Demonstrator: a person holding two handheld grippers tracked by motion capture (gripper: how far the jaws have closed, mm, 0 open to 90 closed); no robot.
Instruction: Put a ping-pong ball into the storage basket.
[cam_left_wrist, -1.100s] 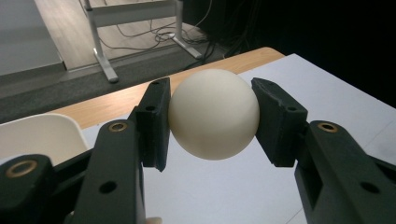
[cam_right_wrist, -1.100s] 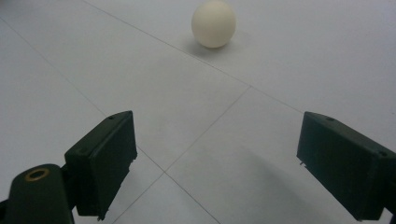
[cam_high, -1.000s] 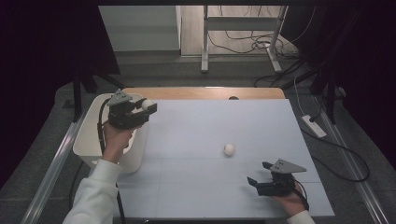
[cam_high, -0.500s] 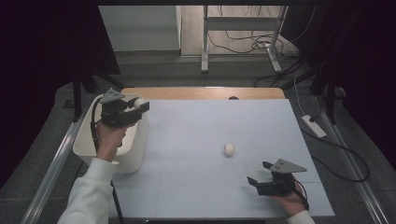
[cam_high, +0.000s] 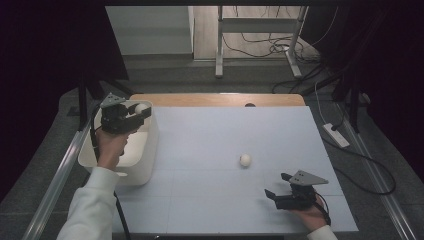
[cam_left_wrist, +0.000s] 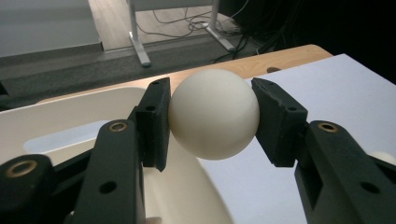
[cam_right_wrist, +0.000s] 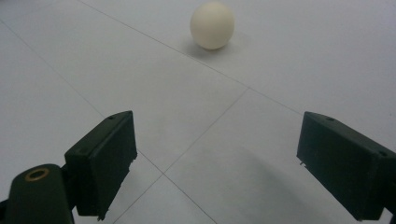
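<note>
- Hovering over the white tub's (cam_high: 145, 165) rounded rim at the table's left edge, the left gripper (cam_high: 134, 113) clamps a smooth cream ball (cam_left_wrist: 213, 112).
- Right gripper (cam_high: 278, 186), jaws apart, rests on the open matte sheet (cam_high: 210, 150); a second ball (cam_high: 245, 159) lies near it.

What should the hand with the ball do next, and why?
Probably open the left gripper so the held ball drops into the white bin. Its fingers press the ball on both sides, and in the high view the ball sits over the bin's far rim, so easing a little nearer the middle first may be safer. A second ball waits on the table.
</note>
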